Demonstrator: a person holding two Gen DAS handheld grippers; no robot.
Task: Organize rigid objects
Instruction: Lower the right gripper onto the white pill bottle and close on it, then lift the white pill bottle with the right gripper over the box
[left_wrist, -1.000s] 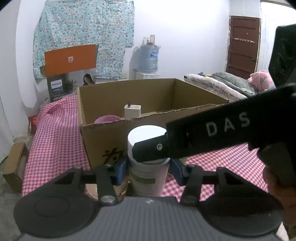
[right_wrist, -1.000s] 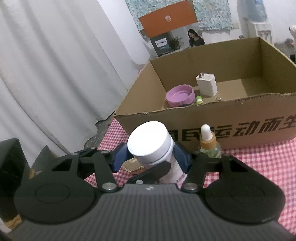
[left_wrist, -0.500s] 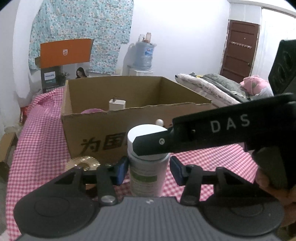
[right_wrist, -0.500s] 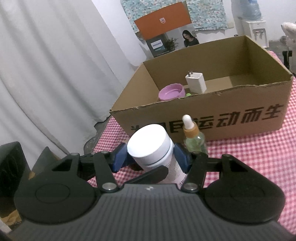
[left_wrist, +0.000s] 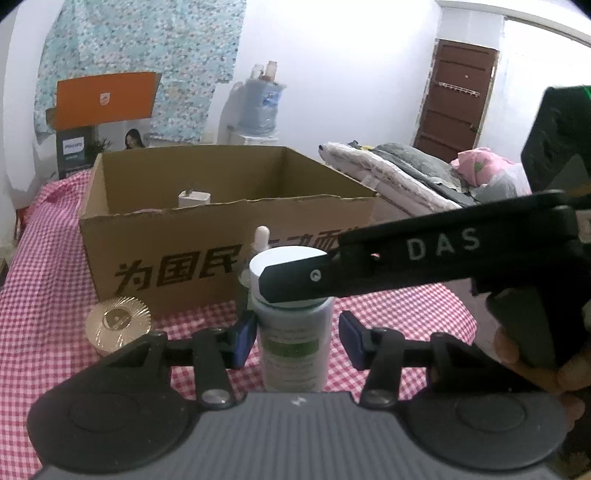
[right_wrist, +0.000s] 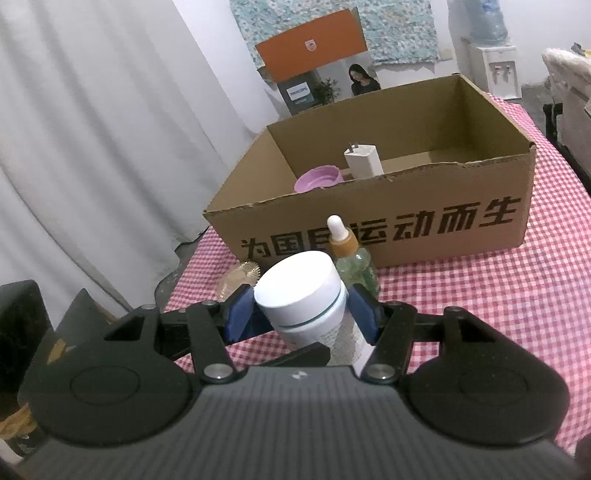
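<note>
Seemingly two jars (left_wrist: 291, 317) (left_wrist: 118, 325), one dropper bottle (right_wrist: 351, 258), one box (right_wrist: 388, 218).

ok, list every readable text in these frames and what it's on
"为国民运动而生": cardboard box, front wall.
"DAS": right gripper, on its finger.
"PHILIPS": dark carton under the orange flap.
Print on the white bottle label: too small to read.
Logo on the orange flap: unreadable.

— That white-capped plastic bottle (right_wrist: 306, 302) looks smooth and faintly glossy, with a paper label. The brown corrugated cardboard box (right_wrist: 406, 229) is matt, its top edge torn rough.

— The red-and-white checked cloth (right_wrist: 498, 295) looks soft, woven (slightly rumpled). The ribbed gold lid (left_wrist: 118, 319) gleams like metal.
</note>
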